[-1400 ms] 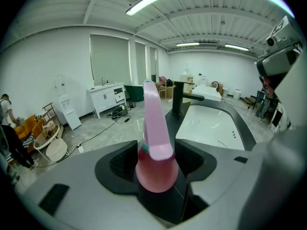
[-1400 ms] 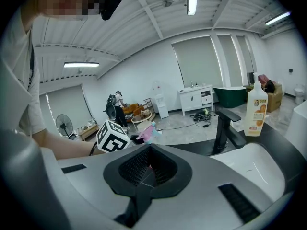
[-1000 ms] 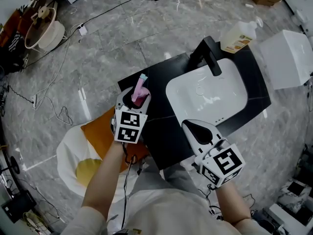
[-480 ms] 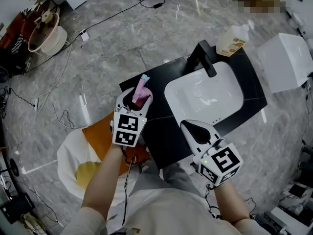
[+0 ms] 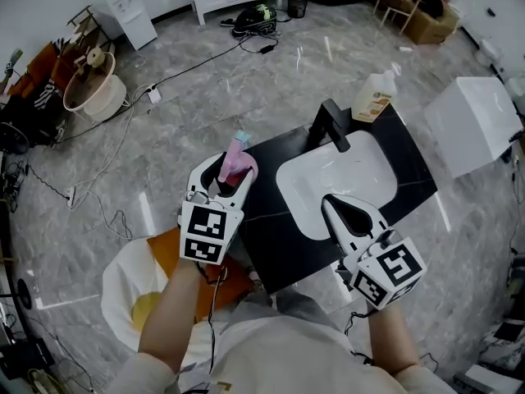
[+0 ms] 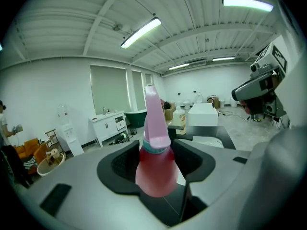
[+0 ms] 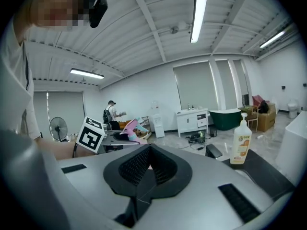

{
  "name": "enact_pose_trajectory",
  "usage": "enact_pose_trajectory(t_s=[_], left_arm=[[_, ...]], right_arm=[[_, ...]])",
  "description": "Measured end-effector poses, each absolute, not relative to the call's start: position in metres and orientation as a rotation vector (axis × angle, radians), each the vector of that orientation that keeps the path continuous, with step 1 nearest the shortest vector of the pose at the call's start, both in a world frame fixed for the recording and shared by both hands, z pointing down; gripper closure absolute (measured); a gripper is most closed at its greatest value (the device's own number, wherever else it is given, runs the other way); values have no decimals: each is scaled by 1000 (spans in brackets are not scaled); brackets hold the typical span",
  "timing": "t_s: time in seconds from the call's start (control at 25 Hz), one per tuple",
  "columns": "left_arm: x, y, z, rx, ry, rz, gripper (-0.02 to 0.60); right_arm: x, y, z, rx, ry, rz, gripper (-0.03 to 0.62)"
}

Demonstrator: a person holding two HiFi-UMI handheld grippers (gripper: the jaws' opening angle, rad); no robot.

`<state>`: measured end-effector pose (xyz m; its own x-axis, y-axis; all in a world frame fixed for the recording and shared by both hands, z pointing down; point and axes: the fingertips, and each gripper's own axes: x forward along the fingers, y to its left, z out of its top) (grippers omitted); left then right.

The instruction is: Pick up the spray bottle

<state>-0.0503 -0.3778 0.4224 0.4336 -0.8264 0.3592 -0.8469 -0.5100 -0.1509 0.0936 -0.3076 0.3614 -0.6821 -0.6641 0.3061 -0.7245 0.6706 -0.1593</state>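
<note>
A pink spray bottle (image 5: 234, 161) with a teal collar is held upright between the jaws of my left gripper (image 5: 225, 173), lifted above the left end of the black countertop (image 5: 271, 236). In the left gripper view the spray bottle (image 6: 154, 157) fills the gap between the black pads, its pink nozzle pointing up. My right gripper (image 5: 349, 216) hangs over the front edge of the white sink (image 5: 305, 192), jaws closed together with nothing between them. In the right gripper view my right gripper (image 7: 151, 174) shows its pads meeting, and the spray bottle (image 7: 128, 130) appears at left.
A black faucet (image 5: 329, 124) rises behind the basin, and a soap pump bottle (image 5: 375, 96) stands at the counter's far corner. A white box (image 5: 472, 123) sits to the right. An orange and white seat (image 5: 152, 257), cables and a basket (image 5: 90, 89) lie on the grey floor.
Both grippers have kept their grip states. The head view has tilted up, showing more floor beyond the counter. The left gripper with the bottle stays raised, and the right gripper sits slightly further right.
</note>
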Motion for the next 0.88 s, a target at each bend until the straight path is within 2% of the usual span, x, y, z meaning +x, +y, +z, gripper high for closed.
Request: enact_pose_trajectory(t_s=[0.48,0.88], left_arm=[[-54,-325,299,2757,-1643,461,347],[-64,-270,274,2797,-1680,400,347]], right_arm=[[118,-285,260,1227,-2783,122,566],[118,-252,251,1203,-2806,85,566]])
